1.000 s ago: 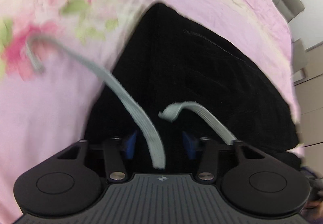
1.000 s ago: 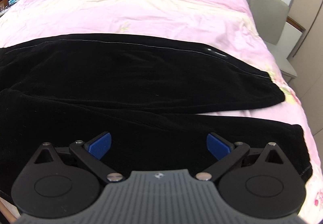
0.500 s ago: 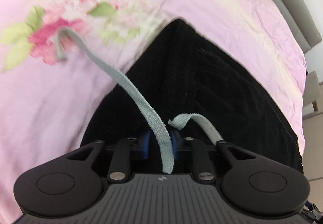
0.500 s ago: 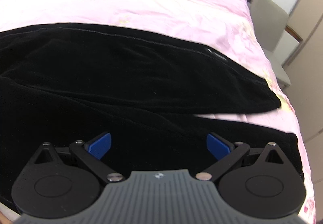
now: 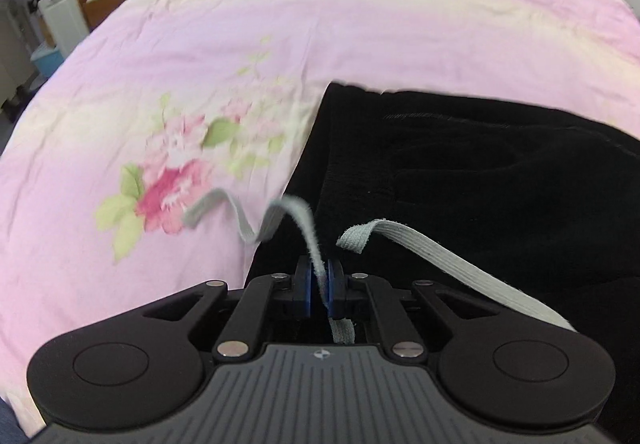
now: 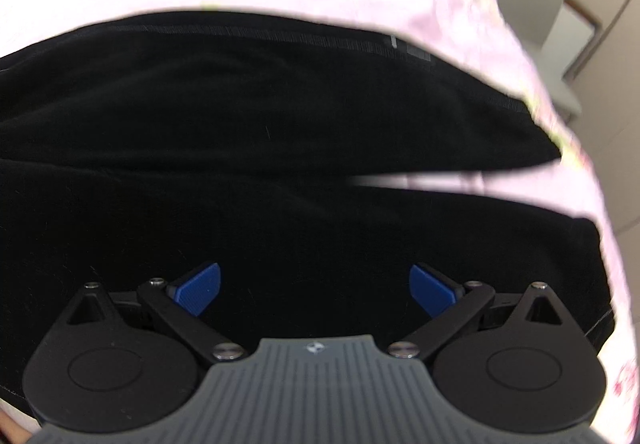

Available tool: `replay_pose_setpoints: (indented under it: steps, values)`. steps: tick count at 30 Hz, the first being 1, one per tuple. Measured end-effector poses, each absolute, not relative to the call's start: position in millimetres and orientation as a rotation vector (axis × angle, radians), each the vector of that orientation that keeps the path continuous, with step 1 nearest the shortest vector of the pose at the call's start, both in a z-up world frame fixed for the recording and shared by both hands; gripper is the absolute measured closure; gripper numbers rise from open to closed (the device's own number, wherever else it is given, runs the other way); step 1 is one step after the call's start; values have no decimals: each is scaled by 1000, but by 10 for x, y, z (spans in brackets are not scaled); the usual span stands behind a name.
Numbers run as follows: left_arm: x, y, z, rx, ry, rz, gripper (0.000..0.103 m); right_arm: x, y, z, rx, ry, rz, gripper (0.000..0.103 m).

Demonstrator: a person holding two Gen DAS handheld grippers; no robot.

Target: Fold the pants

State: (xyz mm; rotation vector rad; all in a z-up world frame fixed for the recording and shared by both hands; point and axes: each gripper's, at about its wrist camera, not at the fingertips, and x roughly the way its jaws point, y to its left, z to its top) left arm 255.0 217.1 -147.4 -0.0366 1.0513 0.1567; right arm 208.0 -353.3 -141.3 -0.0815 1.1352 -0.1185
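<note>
- The left gripper [image 5: 319, 290] sat low in the frame, its 2 blue pads clamped on a grey drawstring [image 5: 310, 234] that curled toward the left over the pink floral bedspread [image 5: 180, 84].
- The 2nd grey drawstring end [image 5: 420, 248] lay loose on the black pants [image 5: 480, 172] at right.
- The right gripper [image 6: 315, 290] hovered over the pants [image 6: 260, 124], which filled the frame's middle, jaws spread wide, holding nothing.
- No readable writing showed.

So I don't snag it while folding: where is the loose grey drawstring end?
In the left wrist view, the free drawstring end lies on the black pants, just right of the left gripper, which pinches the other drawstring.
</note>
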Motion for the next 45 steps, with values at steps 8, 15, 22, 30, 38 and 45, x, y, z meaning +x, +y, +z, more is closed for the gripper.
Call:
replay_pose_setpoints:
  steps: [8, 15, 22, 30, 38, 45]
  values:
    - [2700, 2034, -2017, 256, 1124, 309, 103, 2313, -3924, -1892, 186, 1453, -110, 5]
    - [2528, 2172, -1584, 112, 1091, 258, 85, 2249, -4073, -1706, 153, 1451, -46, 12]
    - [2186, 2008, -1224, 35, 1117, 111, 55, 1911, -4999, -1217, 228, 1342, -241, 12]
    - [1752, 1857, -1147, 88, 1205, 7, 44, 1408, -5623, -1166, 291, 1331, -378, 12]
    - [1649, 2183, -1535, -163, 1361, 142, 28, 1217, -5775, -1372, 425, 1322, -414, 12]
    - [1691, 2243, -1793, -235, 1372, 206, 21, 1079, -5754, -1452, 509, 1272, -433, 15]
